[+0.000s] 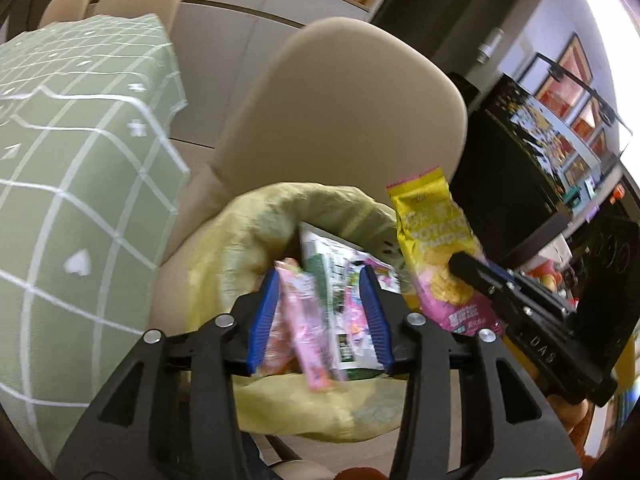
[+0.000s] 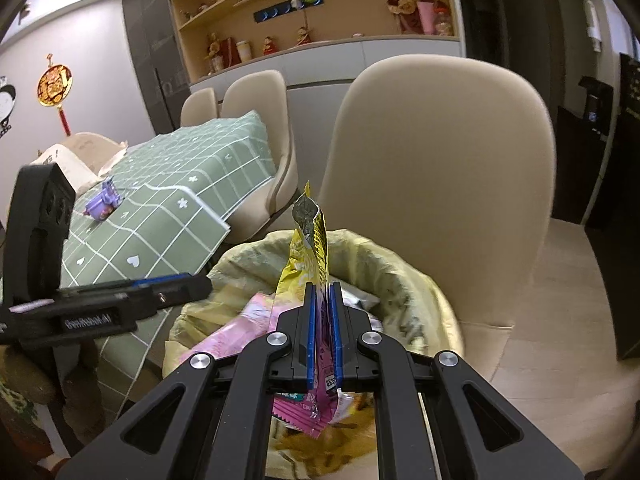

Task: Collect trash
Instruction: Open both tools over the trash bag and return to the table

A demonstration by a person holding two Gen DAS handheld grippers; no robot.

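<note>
A bin lined with a yellow bag [image 1: 256, 216] [image 2: 416, 280] stands in front of a beige chair. My left gripper [image 1: 320, 280] is open over its mouth, with a blurred pink wrapper [image 1: 308, 320] and a white and green packet [image 1: 340, 280] loose between the fingers. My right gripper [image 2: 323, 292] is shut on a yellow and pink potato chips bag [image 2: 312, 256] and holds it upright above the bin; the bag also shows in the left wrist view [image 1: 436, 240]. A purple wrapper [image 2: 105, 199] lies on the table.
A table with a green checked cloth [image 1: 68, 184] [image 2: 168, 200] stands left of the bin. The beige chair [image 1: 344, 112] [image 2: 436, 168] is right behind the bin. A dark cabinet [image 1: 516, 184] is to the right. Shelves [image 2: 312, 12] line the back wall.
</note>
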